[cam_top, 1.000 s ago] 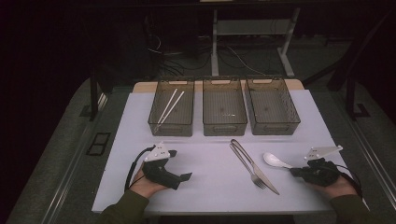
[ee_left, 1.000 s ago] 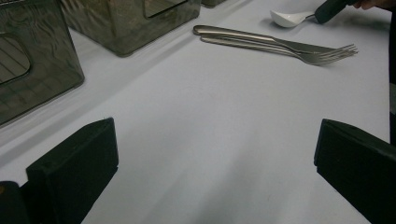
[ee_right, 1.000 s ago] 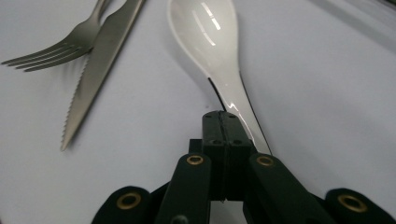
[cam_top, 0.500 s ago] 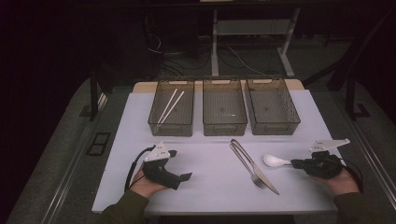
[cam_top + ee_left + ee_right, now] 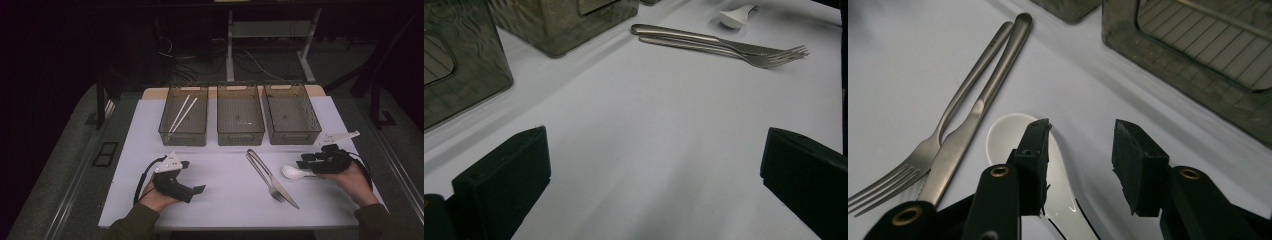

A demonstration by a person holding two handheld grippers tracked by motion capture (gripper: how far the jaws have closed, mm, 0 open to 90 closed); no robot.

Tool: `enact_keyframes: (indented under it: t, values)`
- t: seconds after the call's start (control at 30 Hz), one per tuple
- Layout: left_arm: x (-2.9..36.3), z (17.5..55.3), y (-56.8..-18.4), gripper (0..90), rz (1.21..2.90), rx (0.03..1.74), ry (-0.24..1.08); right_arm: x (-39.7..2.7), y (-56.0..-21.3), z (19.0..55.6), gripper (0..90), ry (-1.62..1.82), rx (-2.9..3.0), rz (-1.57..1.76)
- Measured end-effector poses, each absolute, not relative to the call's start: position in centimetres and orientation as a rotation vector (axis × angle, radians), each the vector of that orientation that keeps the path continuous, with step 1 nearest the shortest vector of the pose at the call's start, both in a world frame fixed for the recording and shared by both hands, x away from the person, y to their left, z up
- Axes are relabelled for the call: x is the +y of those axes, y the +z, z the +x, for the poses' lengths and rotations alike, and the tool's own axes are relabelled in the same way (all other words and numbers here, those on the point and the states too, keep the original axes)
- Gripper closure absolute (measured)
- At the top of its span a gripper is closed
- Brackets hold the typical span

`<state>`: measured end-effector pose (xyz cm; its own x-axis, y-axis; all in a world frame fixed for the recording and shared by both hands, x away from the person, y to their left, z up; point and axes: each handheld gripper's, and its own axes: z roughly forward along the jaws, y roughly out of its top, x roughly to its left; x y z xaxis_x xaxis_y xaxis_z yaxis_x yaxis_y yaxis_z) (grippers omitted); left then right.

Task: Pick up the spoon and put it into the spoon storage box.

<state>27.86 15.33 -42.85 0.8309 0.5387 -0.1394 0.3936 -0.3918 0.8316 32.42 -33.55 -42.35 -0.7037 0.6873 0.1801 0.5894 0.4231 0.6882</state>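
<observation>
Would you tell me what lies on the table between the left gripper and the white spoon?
A fork and knife lie side by side between left gripper and white spoon, per the high view.

A white-topped table point(image 5: 225, 200) carries everything. Toward twelve o'clock three clear bins stand in a row, side by side: the left bin point(image 5: 184, 116), the middle bin point(image 5: 240, 115), the right bin point(image 5: 291, 113). Nearer the centre a fork point(image 5: 263, 174) and a knife point(image 5: 280, 186) lie touching, slanting toward five o'clock. A white spoon point(image 5: 294, 172) rests just beside them at three o'clock.
</observation>
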Motion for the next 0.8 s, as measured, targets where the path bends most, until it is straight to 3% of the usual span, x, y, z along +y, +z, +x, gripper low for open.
enact_keyframes:
  t: [0.8]
  values:
    - [15.2,27.8,-42.9,0.0,2.037,0.682,0.186,-32.8,-43.9,31.7,59.6,1.04,2.644,1.111]
